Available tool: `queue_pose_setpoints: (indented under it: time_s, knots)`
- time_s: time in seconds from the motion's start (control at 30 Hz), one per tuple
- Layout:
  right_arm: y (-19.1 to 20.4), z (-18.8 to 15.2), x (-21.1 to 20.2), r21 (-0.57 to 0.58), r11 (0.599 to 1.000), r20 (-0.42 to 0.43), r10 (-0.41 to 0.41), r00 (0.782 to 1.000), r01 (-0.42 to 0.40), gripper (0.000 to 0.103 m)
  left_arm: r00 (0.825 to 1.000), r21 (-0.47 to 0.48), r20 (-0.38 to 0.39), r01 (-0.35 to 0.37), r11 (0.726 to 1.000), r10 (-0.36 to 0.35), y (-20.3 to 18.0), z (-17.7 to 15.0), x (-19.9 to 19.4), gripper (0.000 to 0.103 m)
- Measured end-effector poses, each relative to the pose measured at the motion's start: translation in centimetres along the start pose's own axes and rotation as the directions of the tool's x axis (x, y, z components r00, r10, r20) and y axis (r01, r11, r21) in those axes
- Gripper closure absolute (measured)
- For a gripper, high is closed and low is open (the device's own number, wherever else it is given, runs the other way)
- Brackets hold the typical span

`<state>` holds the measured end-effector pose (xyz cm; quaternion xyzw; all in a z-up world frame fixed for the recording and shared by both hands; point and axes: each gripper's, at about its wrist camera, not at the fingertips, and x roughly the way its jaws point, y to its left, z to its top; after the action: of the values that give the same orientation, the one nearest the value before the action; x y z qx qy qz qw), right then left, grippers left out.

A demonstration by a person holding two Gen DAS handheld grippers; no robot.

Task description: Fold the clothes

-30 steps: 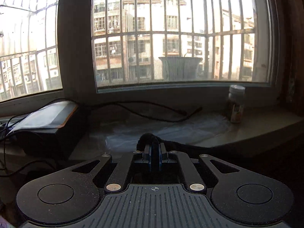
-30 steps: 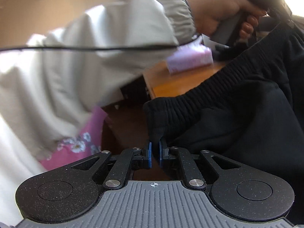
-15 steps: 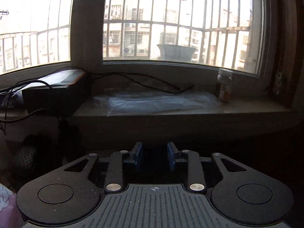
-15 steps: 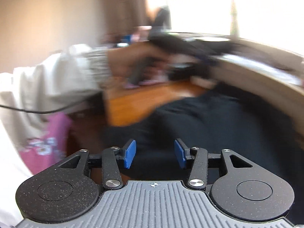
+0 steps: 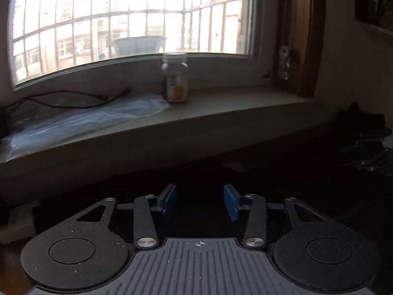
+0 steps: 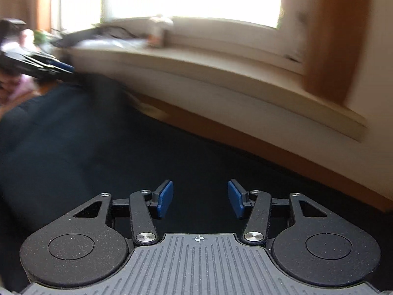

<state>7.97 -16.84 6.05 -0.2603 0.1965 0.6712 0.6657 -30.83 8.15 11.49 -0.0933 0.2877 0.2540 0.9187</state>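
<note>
The left gripper [image 5: 200, 202] has just been opening, and its blue pads [image 5: 169, 200] stand apart with nothing between them. It points at the windowsill [image 5: 221, 113], where a small jar [image 5: 175, 78] stands beside a clear plastic bag [image 5: 86, 118] and a black cable [image 5: 73, 97].

The right gripper [image 6: 200, 200] has just been opening too, and its jaws hold nothing. The black clothes [image 6: 98, 147] lie spread out flat under it, next to the wall below the sill. This view is blurry. At its far left, the other gripper hangs over the edge of the dark cloth.
</note>
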Motion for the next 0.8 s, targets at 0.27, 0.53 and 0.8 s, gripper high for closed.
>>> queue_pose_setpoints:
  time_s: [0.27,0.53,0.8]
  knots:
    - [-6.8,-1.3,2.9,0.092,0.994,-0.043,-0.057,0.997,0.061,0.051,0.990,0.114,-0.125,0.079,0.990,-0.064,-5.7,1.9,9.7,0.045]
    - [-8.7,-0.9,5.4,0.133,0.990,-0.070,-0.043,0.997,0.052,0.052,0.985,0.150,-0.170,0.051,0.987,-0.025,-5.7,0.9,13.6,0.064]
    - [-10.0,0.5,7.7,0.152,0.979,-0.042,-0.127,0.991,0.132,0.053,0.990,0.169,-0.132,-0.023,0.985,0.046,-5.2,1.3,14.3,0.070]
